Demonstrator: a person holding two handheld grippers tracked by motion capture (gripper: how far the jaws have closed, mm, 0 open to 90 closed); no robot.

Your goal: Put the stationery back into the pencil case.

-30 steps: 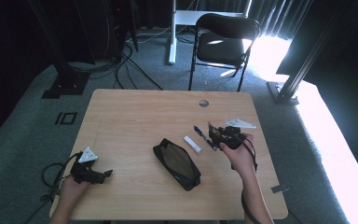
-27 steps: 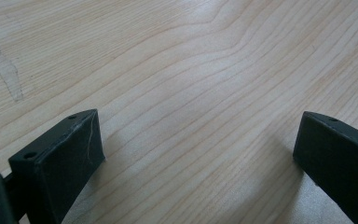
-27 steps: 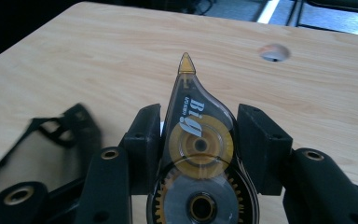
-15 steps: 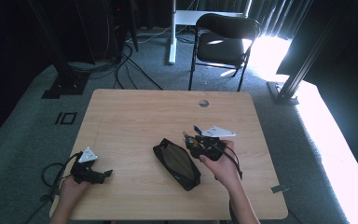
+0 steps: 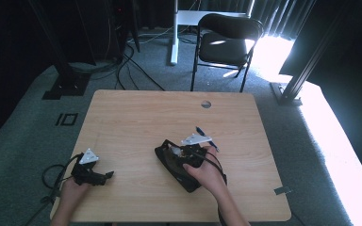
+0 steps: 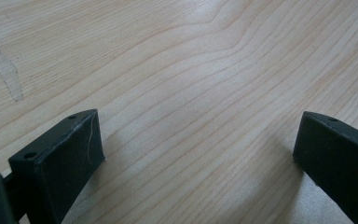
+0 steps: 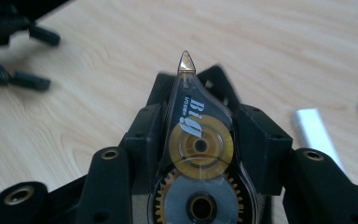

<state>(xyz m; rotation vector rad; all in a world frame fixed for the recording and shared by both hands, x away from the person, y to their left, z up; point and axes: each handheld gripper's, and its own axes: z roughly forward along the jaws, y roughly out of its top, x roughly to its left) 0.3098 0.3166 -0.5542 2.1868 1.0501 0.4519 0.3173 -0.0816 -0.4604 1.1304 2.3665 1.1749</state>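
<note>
Correction tape [image 7: 193,140] sits pinched in my right fingers [image 7: 261,140] over the open pencil case [image 5: 176,165] for dropping in; left fingers [image 6: 70,149] rest spread on the tabletop [image 6: 191,70]

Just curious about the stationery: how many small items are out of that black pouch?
3: a correction tape clamped in the right gripper over the pouch, a white eraser and a blue pen on the table. More may hide inside.
</note>
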